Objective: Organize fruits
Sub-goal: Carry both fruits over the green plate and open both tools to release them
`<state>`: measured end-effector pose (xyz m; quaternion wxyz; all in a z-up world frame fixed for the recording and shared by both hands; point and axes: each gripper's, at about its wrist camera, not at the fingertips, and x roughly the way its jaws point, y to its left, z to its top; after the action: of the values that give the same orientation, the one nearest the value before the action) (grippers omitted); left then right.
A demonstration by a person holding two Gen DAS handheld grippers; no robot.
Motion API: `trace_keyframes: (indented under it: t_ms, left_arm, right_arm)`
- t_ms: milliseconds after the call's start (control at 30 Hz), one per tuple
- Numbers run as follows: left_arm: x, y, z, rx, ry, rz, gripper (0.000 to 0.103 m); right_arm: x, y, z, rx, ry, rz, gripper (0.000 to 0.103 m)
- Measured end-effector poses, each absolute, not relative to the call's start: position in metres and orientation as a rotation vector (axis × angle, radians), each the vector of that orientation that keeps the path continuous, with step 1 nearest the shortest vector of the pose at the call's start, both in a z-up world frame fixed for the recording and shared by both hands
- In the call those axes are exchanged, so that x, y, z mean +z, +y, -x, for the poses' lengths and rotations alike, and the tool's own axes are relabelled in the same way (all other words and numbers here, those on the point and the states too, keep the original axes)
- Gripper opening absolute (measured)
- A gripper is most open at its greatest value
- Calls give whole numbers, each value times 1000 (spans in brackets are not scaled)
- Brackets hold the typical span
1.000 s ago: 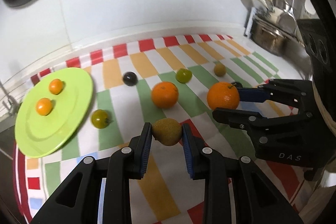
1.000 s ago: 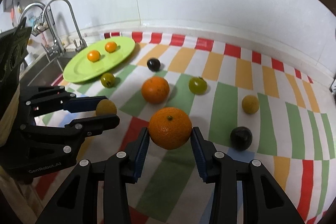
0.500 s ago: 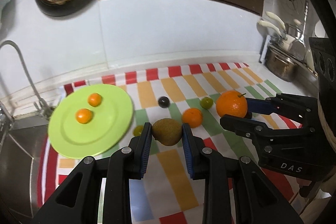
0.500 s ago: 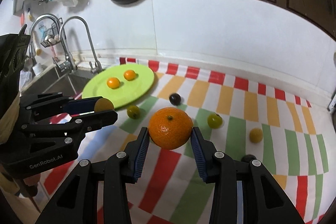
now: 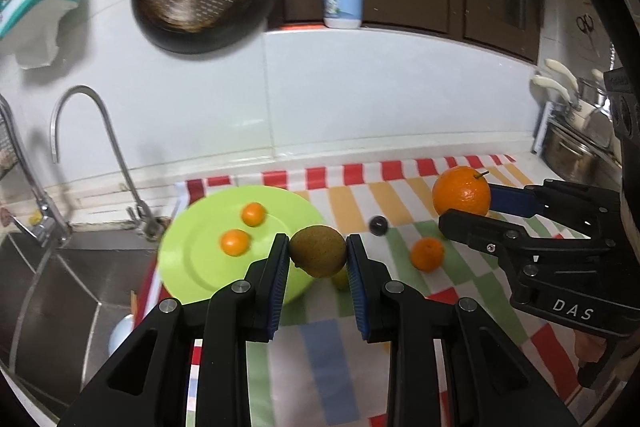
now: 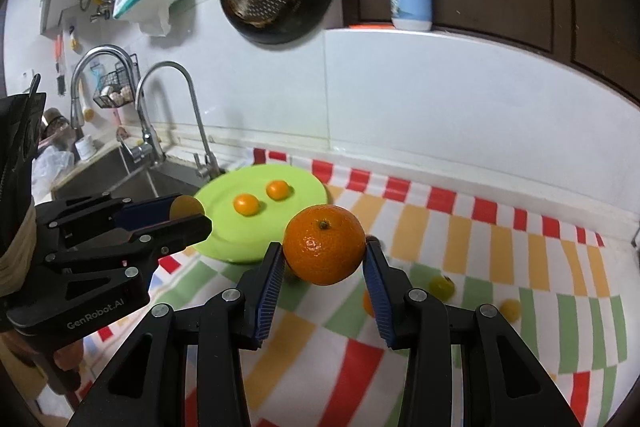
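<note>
Lime-green plate point(image 5: 192, 267) sits at the checked cloth's point(image 6: 520, 267) sink end, already carrying two small orange fruits point(image 5: 235, 242). The left gripper point(image 5: 318, 259) is clamped on a kiwi point(image 5: 317, 250), long axis running across its blue pads, held in the air at the plate's near right rim. The right gripper point(image 6: 324, 267) is clamped on a large orange point(image 6: 324, 245), held farther right, with the plate ahead and to its left. Judging by this, the left hand is nearer and should set down first; other fruits lie loose on the cloth.
</note>
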<state>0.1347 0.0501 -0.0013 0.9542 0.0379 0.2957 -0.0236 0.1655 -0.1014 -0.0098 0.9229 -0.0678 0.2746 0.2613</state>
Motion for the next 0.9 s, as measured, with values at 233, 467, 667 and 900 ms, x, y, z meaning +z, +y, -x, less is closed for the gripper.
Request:
trace_keyframes:
  t_ms: [233, 467, 667, 900]
  left_arm:
    - [7, 72, -143, 11, 577, -80, 29]
    - [6, 95, -154, 62, 579, -72, 29]
    - [-4, 115, -167, 102, 601, -65, 29]
    - [-25, 135, -184, 116, 648, -38, 29]
  right_arm:
    - [1, -76, -179, 586, 547, 126, 42]
    - [4, -48, -199, 624, 558, 123, 42]
    - [-7, -21, -215, 651, 595, 138, 42]
    - [-28, 5, -241, 672, 673, 154, 42]
